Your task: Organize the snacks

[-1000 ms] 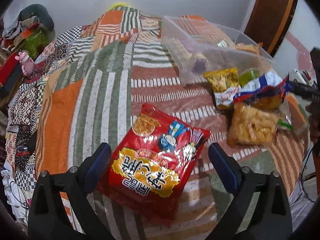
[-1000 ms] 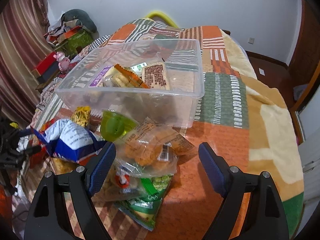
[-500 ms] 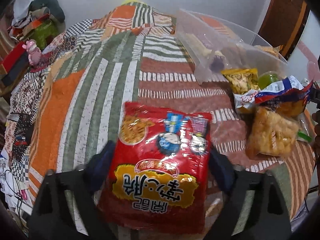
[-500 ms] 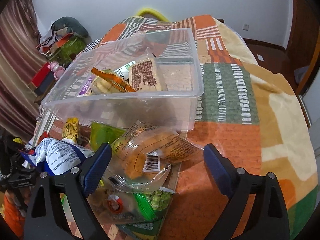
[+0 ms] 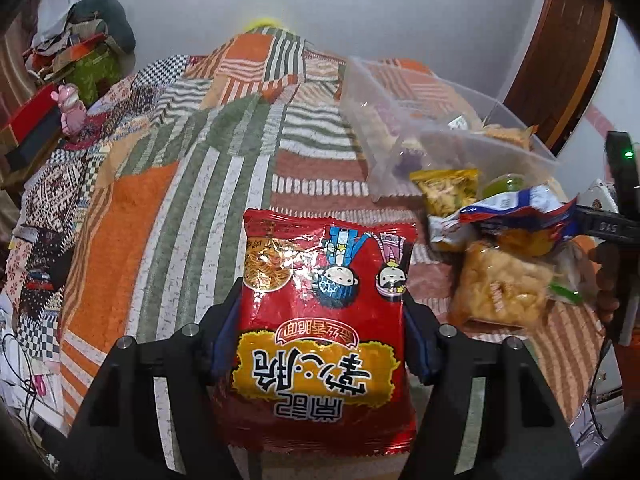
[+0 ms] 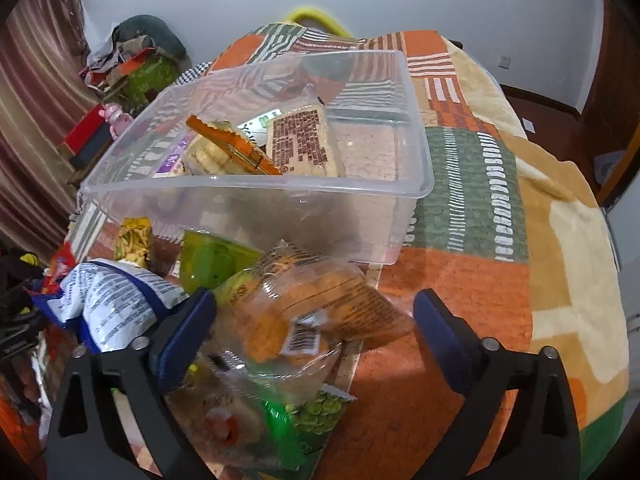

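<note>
Already left gripper [image 5: 322, 340] clamped on red noodle packet [image 5: 324, 320], long axis pointing away along fingers, lifted off blanket [image 5: 168, 208]. Clear bin [image 5: 404, 120] lies ahead-right. Right gripper [image 6: 314, 336] spread wide, straddling orange cracker bag [image 6: 304, 316], bin directly beyond; neither arm clearly closer.

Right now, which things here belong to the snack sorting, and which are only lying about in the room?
Belong to the job:
- red noodle snack bag, gripped by the left tongs
- clear plastic bin, some snacks already inside
- clear bag of orange crackers between the open right tongs
- blue-and-white chip bag
- green pea packet

Just lying about:
- pink toy figure
- patchwork blanket
</note>
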### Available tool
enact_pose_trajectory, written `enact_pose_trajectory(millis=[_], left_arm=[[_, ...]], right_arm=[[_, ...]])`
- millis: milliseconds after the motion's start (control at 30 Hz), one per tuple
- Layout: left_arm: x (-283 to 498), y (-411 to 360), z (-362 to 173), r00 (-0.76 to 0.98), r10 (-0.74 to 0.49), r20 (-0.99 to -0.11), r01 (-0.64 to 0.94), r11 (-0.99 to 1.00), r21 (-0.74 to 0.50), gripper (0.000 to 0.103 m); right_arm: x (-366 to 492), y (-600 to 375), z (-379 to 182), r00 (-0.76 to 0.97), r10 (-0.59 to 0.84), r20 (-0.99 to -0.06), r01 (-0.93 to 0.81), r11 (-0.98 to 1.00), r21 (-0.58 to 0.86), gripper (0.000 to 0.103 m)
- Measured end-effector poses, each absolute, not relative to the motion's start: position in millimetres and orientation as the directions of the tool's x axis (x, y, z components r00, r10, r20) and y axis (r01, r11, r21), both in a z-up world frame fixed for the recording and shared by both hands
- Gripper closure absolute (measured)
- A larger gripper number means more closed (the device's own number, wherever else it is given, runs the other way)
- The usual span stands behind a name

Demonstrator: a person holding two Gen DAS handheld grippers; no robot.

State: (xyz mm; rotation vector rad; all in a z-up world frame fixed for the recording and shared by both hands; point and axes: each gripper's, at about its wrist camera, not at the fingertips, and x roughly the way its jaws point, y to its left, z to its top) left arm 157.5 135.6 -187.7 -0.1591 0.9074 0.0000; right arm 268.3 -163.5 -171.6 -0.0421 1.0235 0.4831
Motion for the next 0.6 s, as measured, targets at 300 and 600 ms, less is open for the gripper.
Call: enact_pose_trajectory(millis=[300,600], left_arm=[[150,126,-153,0.674,-0.062,-0.736,-0.057,0.989,-0.136,0.036],[158,109,-124,0.721,-0.080,-0.688,-0.039,0.987,-0.156,0.036]], right_arm=[[257,-159,-162,0.442,0.387,-0.809,-0.467,0.869,0.161,0.044],[246,-178,-140,0.474,0.388,-0.791,-0.479,0.867,0.138,0.095]])
